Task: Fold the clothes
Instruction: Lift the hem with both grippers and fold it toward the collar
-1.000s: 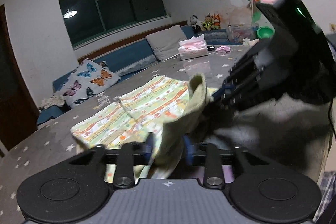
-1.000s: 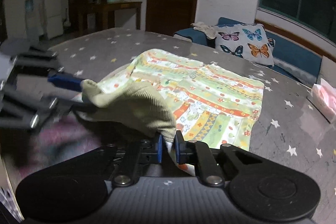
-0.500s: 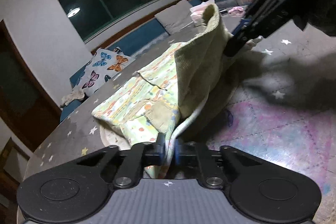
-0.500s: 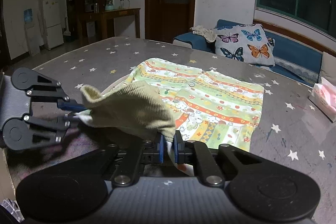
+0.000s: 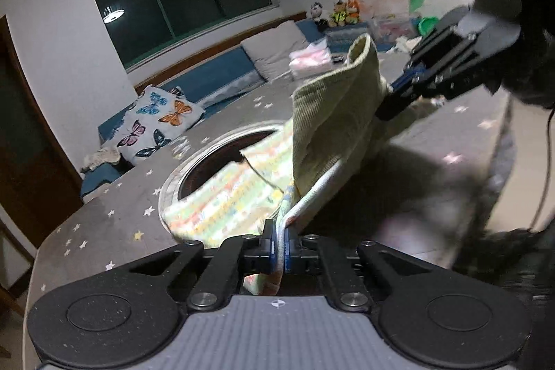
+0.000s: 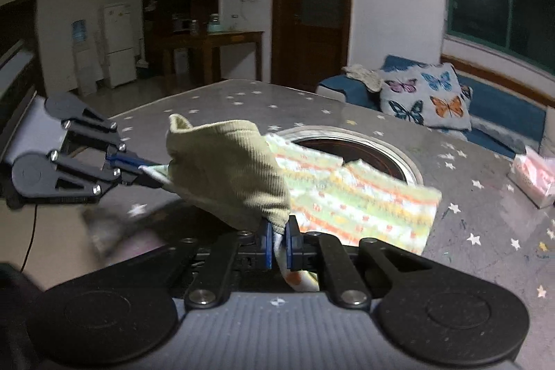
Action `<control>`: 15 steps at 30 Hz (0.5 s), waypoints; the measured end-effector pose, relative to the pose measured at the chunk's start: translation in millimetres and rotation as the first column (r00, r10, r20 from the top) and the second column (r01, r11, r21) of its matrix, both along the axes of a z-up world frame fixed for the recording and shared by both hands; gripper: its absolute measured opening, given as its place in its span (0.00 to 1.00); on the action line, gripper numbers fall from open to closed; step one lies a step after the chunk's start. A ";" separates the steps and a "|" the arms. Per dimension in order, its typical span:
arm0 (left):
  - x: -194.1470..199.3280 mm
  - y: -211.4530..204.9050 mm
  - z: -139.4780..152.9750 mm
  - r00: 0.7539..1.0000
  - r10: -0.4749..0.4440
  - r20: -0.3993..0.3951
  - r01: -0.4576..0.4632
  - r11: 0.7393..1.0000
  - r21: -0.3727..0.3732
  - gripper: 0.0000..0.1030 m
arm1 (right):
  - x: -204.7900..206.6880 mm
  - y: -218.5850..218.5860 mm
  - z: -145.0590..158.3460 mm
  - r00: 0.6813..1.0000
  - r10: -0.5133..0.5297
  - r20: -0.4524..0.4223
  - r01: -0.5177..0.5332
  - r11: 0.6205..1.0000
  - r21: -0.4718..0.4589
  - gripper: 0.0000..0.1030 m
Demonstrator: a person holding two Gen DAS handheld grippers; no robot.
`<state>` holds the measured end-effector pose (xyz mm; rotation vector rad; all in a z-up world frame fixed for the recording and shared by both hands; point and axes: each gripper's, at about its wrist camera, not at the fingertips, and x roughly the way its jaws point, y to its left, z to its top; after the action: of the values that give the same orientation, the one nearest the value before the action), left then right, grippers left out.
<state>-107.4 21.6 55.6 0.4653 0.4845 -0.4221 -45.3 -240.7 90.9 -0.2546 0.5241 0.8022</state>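
Observation:
A small patterned garment (image 5: 225, 200) with a ribbed yellow-green band (image 5: 333, 123) hangs stretched between both grippers above the grey star-print table (image 5: 114, 196). My left gripper (image 5: 280, 243) is shut on one corner of the garment's edge. My right gripper (image 6: 279, 243) is shut on the other corner, below the ribbed band (image 6: 229, 175). In the left wrist view the right gripper (image 5: 399, 99) shows at the upper right, pinching the cloth. In the right wrist view the left gripper (image 6: 138, 170) shows at the left, doing the same. The striped part (image 6: 364, 200) trails down towards the table.
A round recessed hob (image 6: 350, 148) with a metal rim sits in the table under the garment. A pink tissue pack (image 6: 534, 175) lies at the table's right. Behind stand a blue sofa with a butterfly cushion (image 6: 426, 96), a window, a door and soft toys (image 5: 341, 13).
The left gripper's jaws closed on the garment's corner. Both grippers lifted the garment off the table, baring the round hob beneath, and the striped part now hangs.

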 end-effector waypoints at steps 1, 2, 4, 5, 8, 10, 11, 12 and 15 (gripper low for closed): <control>-1.4 1.0 6.3 1.000 0.000 -0.001 0.000 1.000 -0.009 0.05 | -2.0 -0.2 4.0 1.000 0.003 0.006 -0.003 1.000 -0.002 0.06; -2.8 1.9 12.6 1.000 0.000 -0.002 0.000 1.000 -0.018 0.05 | -4.1 -0.3 8.1 1.000 0.007 0.011 -0.007 1.000 -0.004 0.06; 8.2 4.3 18.5 1.000 0.005 -0.001 -0.005 1.000 -0.031 0.05 | -3.6 -0.1 15.2 1.000 0.009 0.021 -0.009 1.000 -0.006 0.06; 13.7 5.5 21.5 1.000 0.008 0.000 -0.008 0.999 -0.038 0.05 | 2.2 1.5 17.3 1.000 0.007 0.025 -0.007 1.000 -0.006 0.06; 45.6 10.8 24.0 0.999 0.034 0.004 -0.034 0.999 -0.041 0.05 | 26.0 8.1 21.0 1.000 0.004 0.031 -0.003 1.000 -0.011 0.06; 70.0 16.2 24.3 0.999 0.049 -0.006 -0.049 0.998 -0.047 0.05 | 47.9 16.4 21.7 0.999 0.003 0.032 -0.003 1.000 -0.023 0.05; 83.7 18.8 24.0 0.998 0.058 -0.014 -0.058 0.997 -0.047 0.05 | 60.6 20.8 22.1 1.000 0.004 0.029 -0.003 1.000 -0.028 0.05; 99.8 21.2 22.7 0.997 0.068 -0.021 -0.069 0.996 -0.048 0.05 | 74.3 25.5 22.2 1.000 0.003 0.024 -0.002 0.999 -0.034 0.05; 143.8 27.5 13.8 0.993 0.100 -0.058 -0.103 0.993 -0.052 0.05 | 115.8 41.3 19.5 1.000 -0.006 0.014 0.007 0.998 -0.063 0.05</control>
<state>36.4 49.1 69.4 0.3754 0.5463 -0.3500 70.5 -199.4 110.4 -0.3160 0.5377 0.7777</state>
